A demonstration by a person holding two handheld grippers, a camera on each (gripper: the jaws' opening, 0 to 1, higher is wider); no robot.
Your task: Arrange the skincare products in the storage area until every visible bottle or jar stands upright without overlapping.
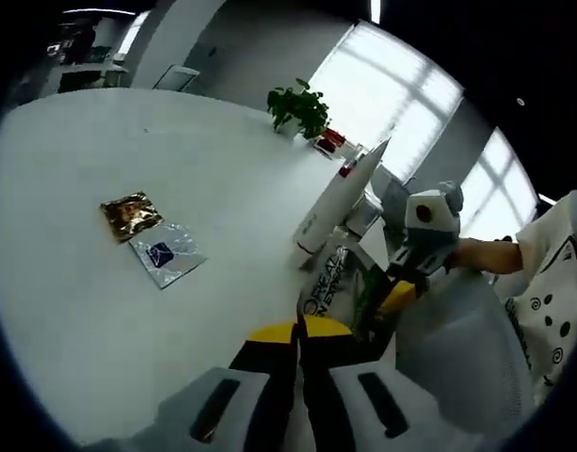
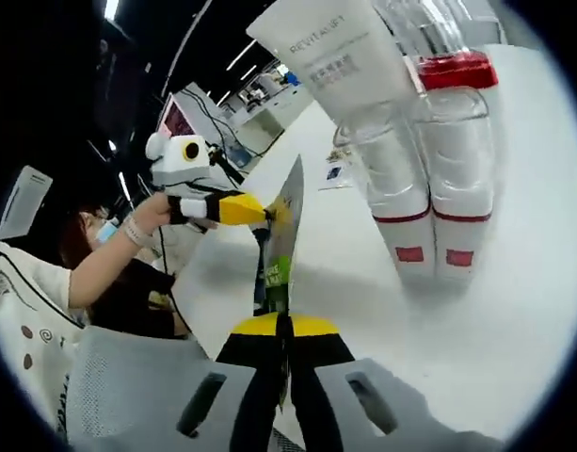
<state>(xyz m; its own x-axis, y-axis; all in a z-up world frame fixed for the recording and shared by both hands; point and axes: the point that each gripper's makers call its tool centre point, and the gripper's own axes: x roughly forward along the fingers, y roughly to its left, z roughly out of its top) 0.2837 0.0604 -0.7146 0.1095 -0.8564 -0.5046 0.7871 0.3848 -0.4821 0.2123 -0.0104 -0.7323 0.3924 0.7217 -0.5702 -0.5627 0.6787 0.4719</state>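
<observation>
A silver L'Oreal sachet (image 1: pixel 333 282) with a green patch is held up over the white table (image 1: pixel 100 311). My left gripper (image 1: pixel 299 328) is shut on one end of it. My right gripper (image 1: pixel 398 294) comes in from the right, shut on the other end. In the right gripper view the sachet (image 2: pixel 286 221) shows edge-on, between my right gripper (image 2: pixel 284 325) below and my left gripper (image 2: pixel 255 209) above. A white Revitalift tube (image 2: pixel 335 52) leans against clear bottles (image 2: pixel 401 179) with a red cap (image 2: pixel 457 69). The same tube (image 1: pixel 330 202) rises behind the sachet.
A gold sachet (image 1: pixel 130 215) and a silver sachet (image 1: pixel 166 252) with a blue mark lie flat on the table's left part. A potted plant (image 1: pixel 300 108) stands at the far edge. A person's hand (image 2: pixel 142 221) holds the left gripper; desks and monitors stand behind.
</observation>
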